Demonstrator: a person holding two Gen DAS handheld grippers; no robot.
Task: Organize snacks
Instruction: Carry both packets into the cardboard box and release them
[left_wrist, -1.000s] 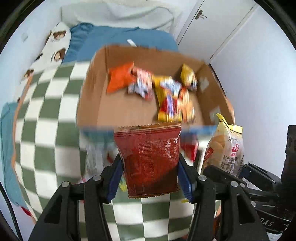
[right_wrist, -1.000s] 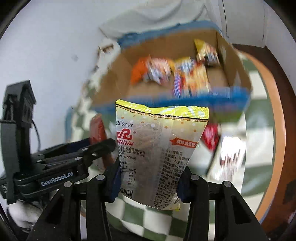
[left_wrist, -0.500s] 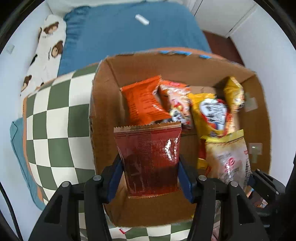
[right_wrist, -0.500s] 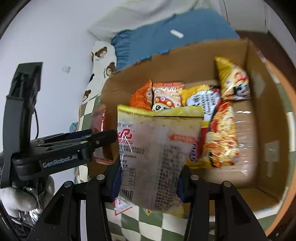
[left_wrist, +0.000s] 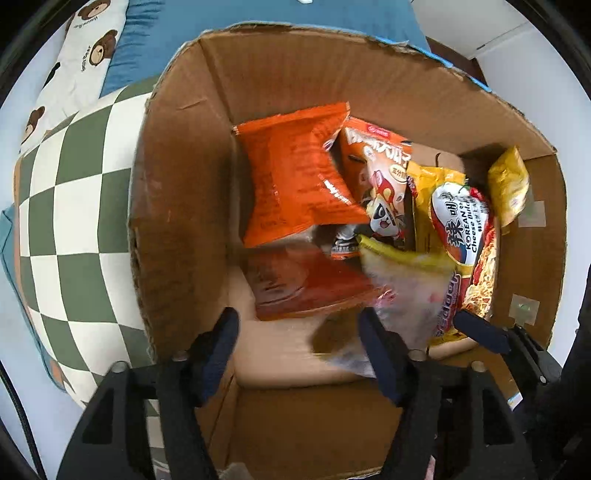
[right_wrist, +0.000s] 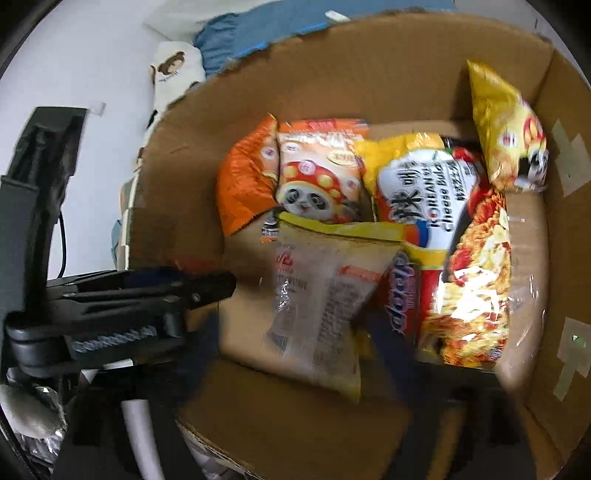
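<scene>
Left tongs (left_wrist: 299, 343) spread, empty; dark red packet (left_wrist: 299, 284) lies just ahead on cardboard box (left_wrist: 177, 206) floor. Right tongs (right_wrist: 295, 354) blurred, grip unclear, pale yellow-edged packet (right_wrist: 321, 306) between them. Only right view shows panda packet (right_wrist: 317, 173) front.

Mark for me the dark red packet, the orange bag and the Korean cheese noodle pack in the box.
dark red packet (left_wrist: 295, 284): left wrist view, middle of its face.
orange bag (left_wrist: 295, 173): left wrist view, centre of its back.
Korean cheese noodle pack (right_wrist: 436, 206): right wrist view, on the printed label.
</scene>
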